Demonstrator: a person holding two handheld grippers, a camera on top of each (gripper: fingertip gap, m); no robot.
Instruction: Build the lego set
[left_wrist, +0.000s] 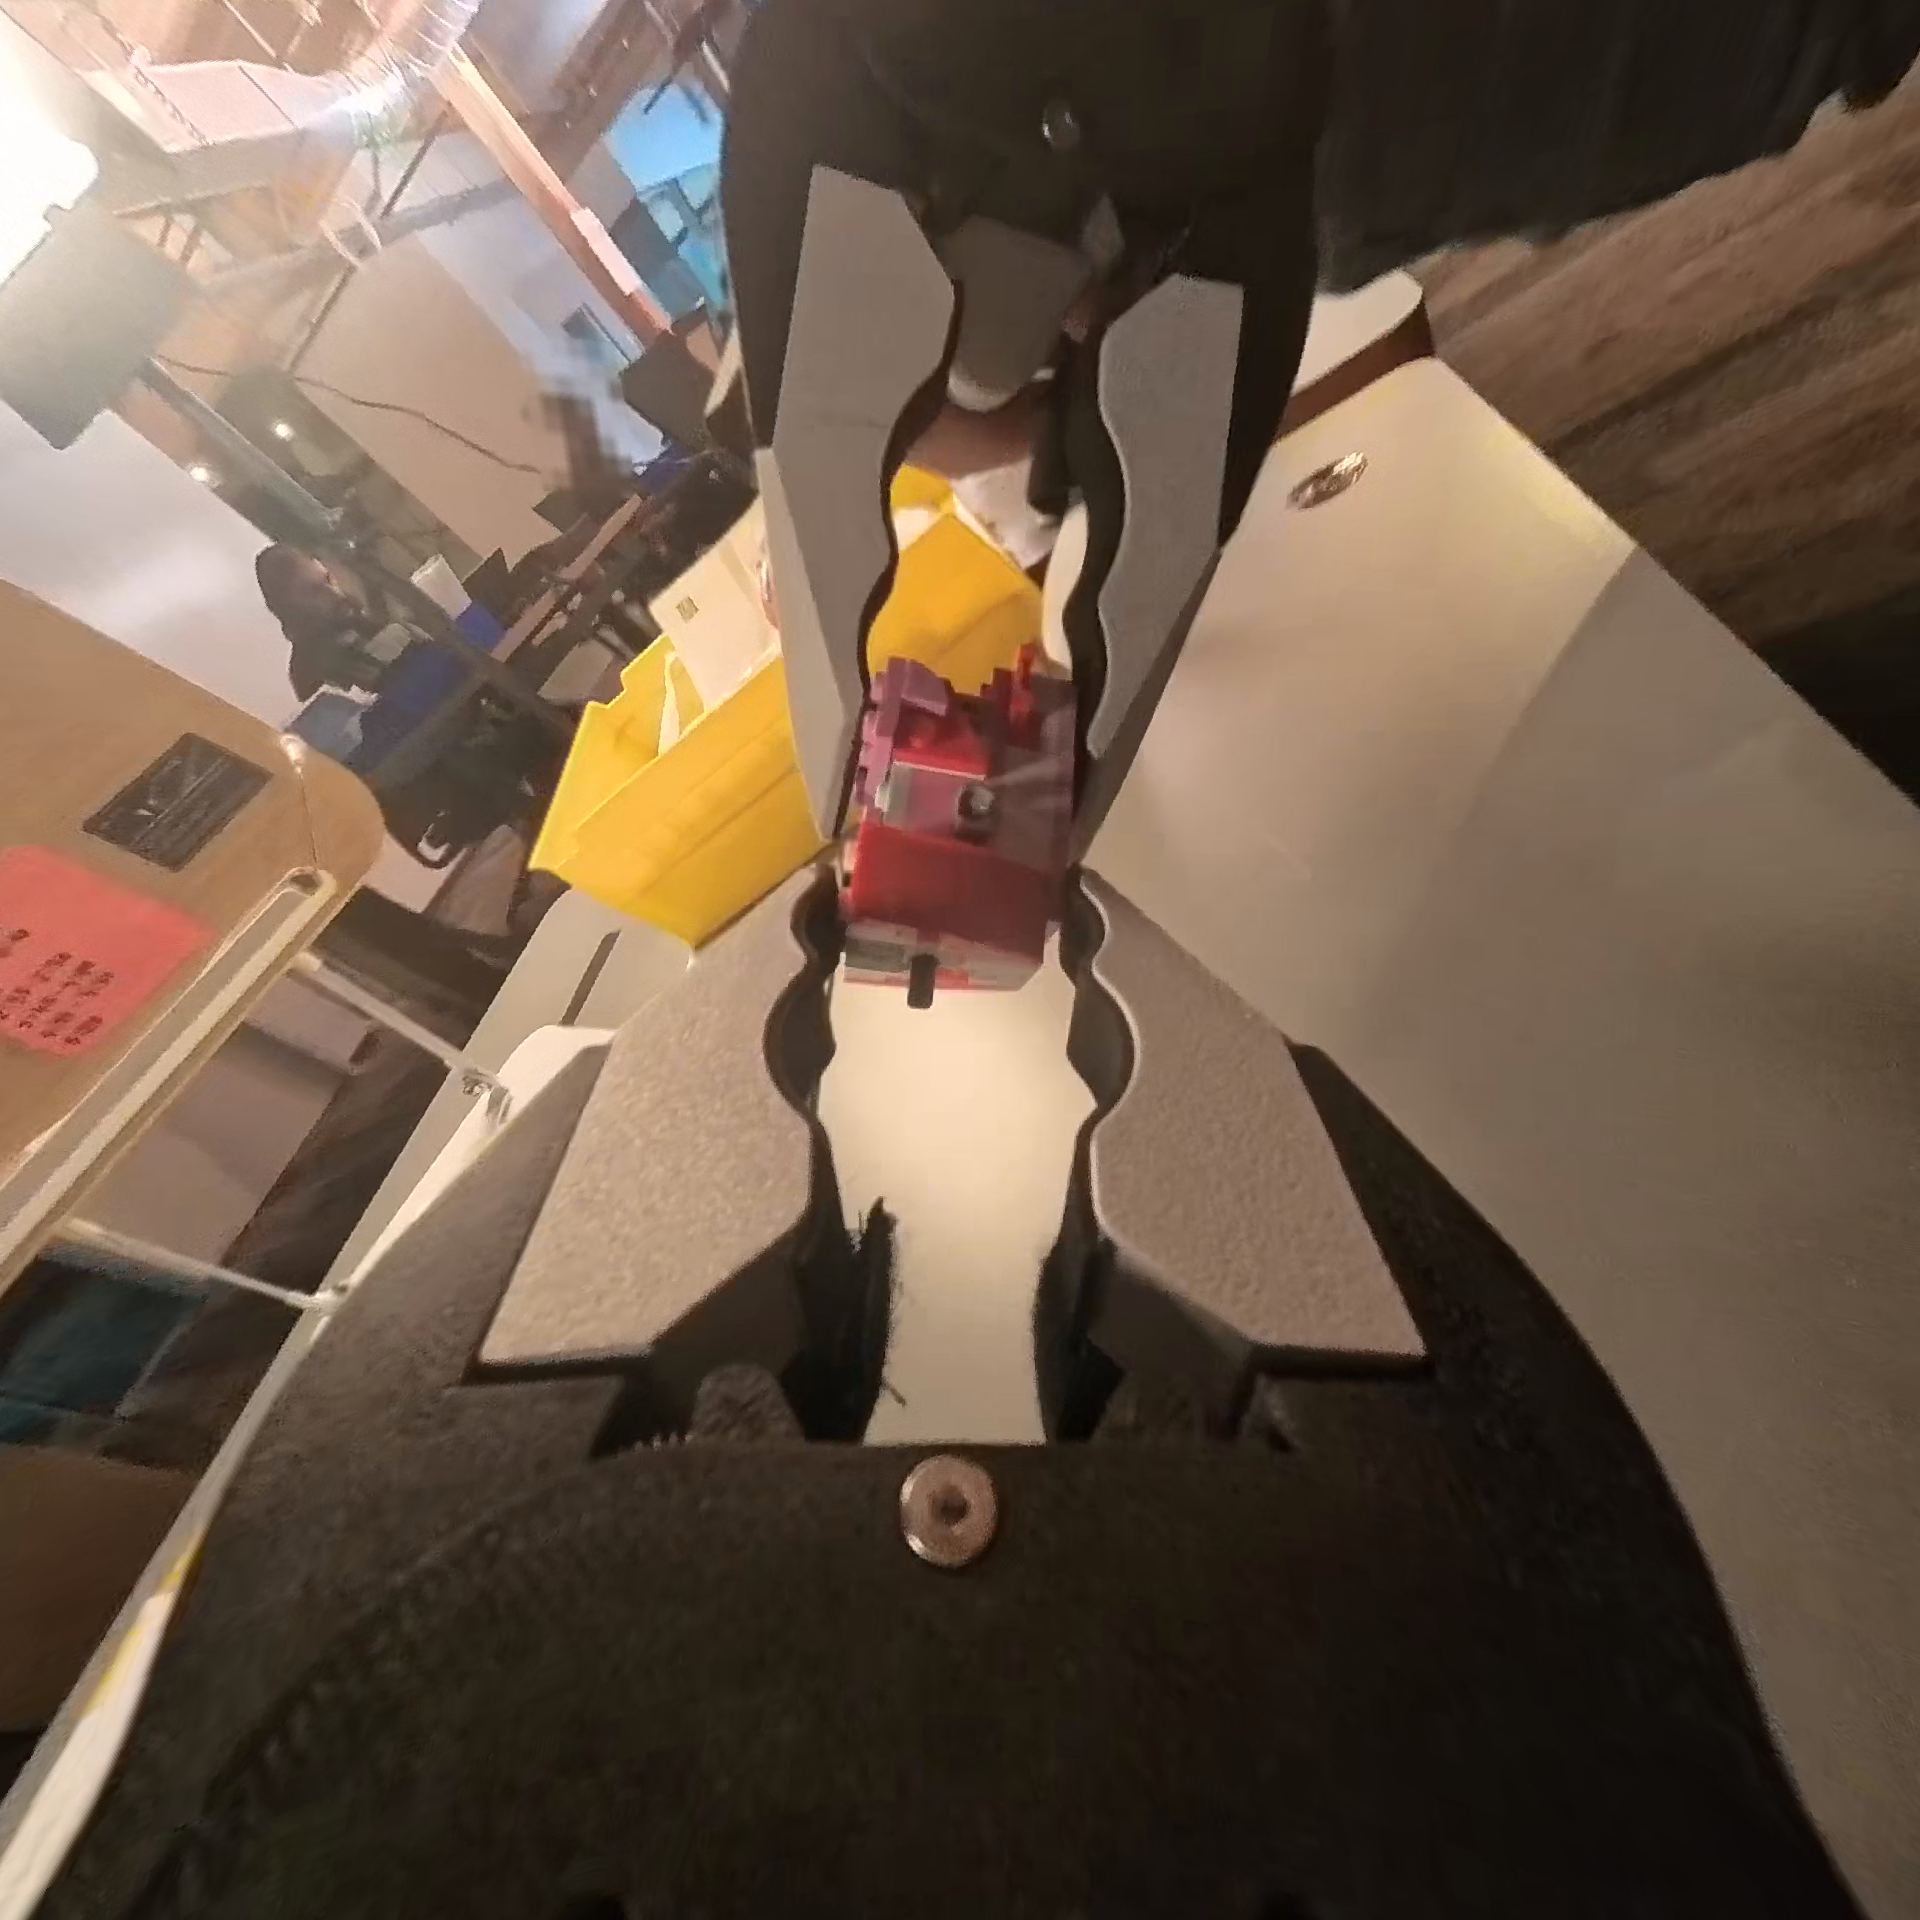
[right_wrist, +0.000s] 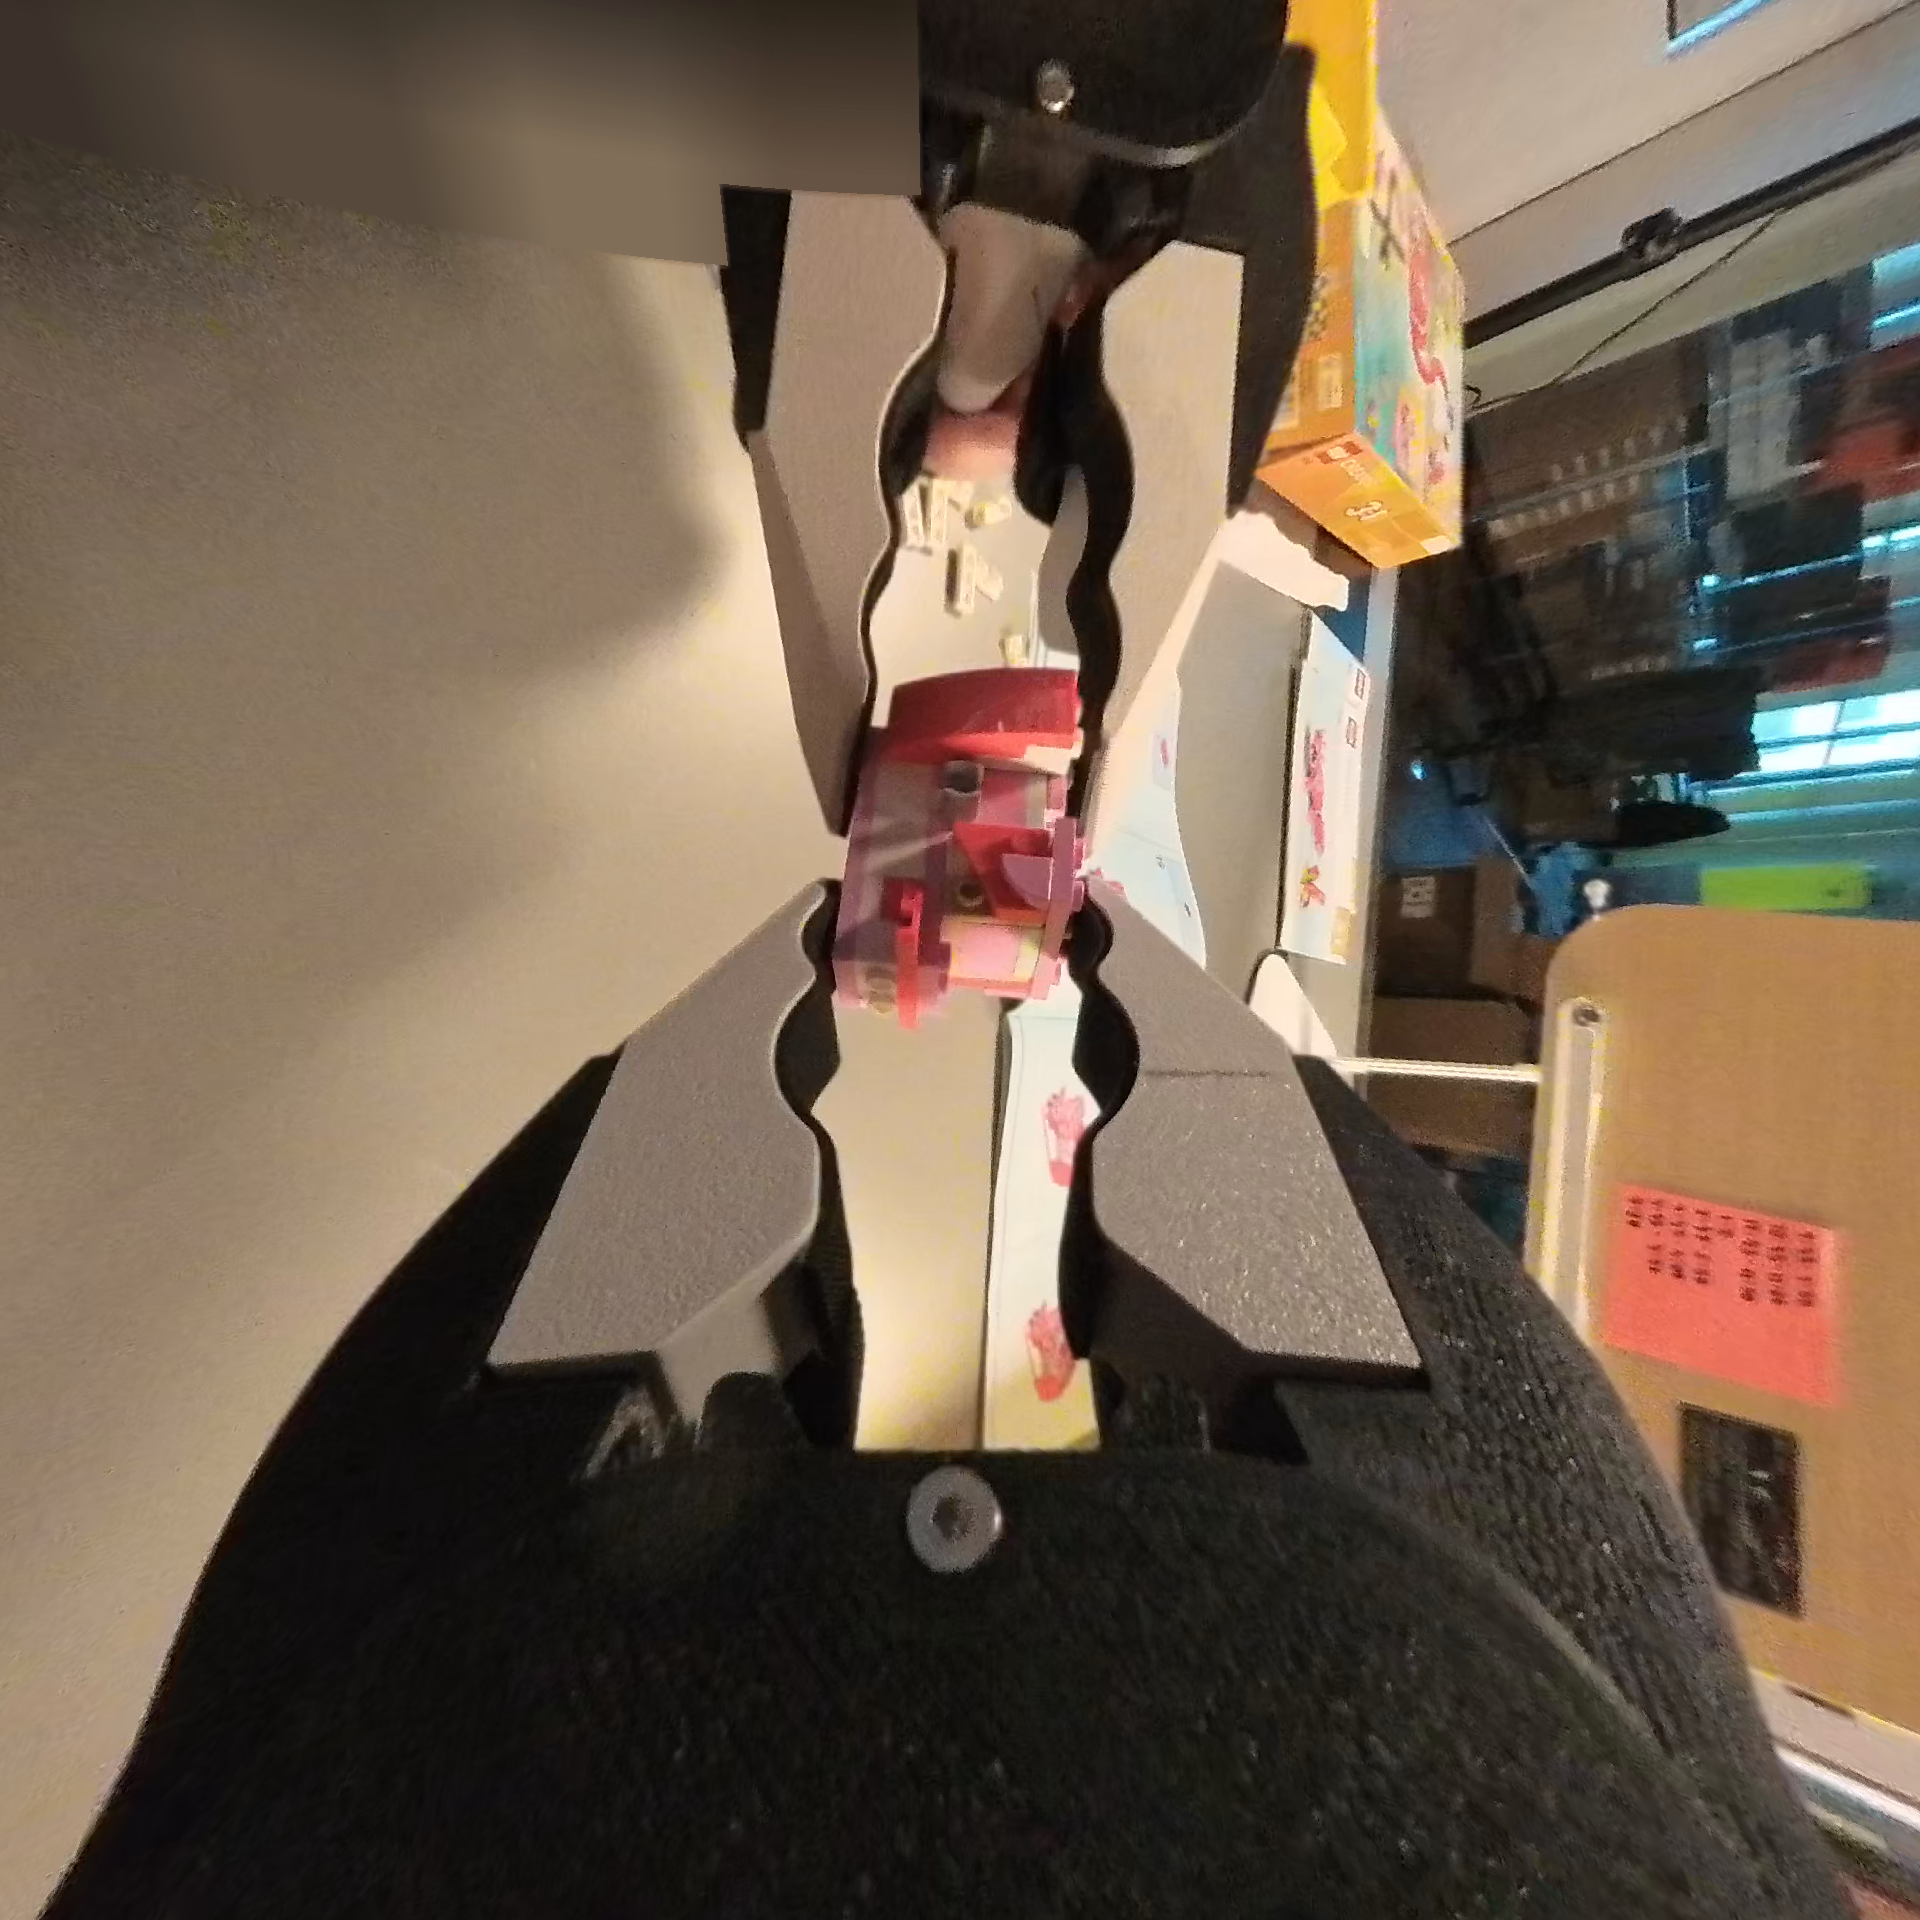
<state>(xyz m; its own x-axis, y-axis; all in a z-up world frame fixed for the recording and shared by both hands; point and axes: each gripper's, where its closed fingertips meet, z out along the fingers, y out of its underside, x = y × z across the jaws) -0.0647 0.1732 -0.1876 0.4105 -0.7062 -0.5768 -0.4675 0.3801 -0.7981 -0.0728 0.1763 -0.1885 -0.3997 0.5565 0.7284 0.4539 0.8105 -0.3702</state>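
A small brick model in red, pink and purple (left_wrist: 935, 883) hangs above the white table (left_wrist: 1455, 831), held from two opposite ends. My left gripper (left_wrist: 956, 904) comes from the bottom of the left wrist view, its fingertips pressed on the model's red end. My right gripper (left_wrist: 956, 816) reaches in from the top and clamps the purple end. In the right wrist view the model (right_wrist: 956, 883) sits between the right gripper's (right_wrist: 961, 914) fingertips, and the left gripper (right_wrist: 966, 779) grips its curved red part from above.
A yellow bin (left_wrist: 675, 790) with white sheets stands behind the model. Small loose pale pieces (right_wrist: 966, 561) and a printed booklet (right_wrist: 1039, 1195) lie on the table. A colourful toy box (right_wrist: 1361, 364) stands at its edge. A tan panel with a red sticker (right_wrist: 1714, 1247) stands beside the table. Both grippers' tips are close together, under 4 cm apart.
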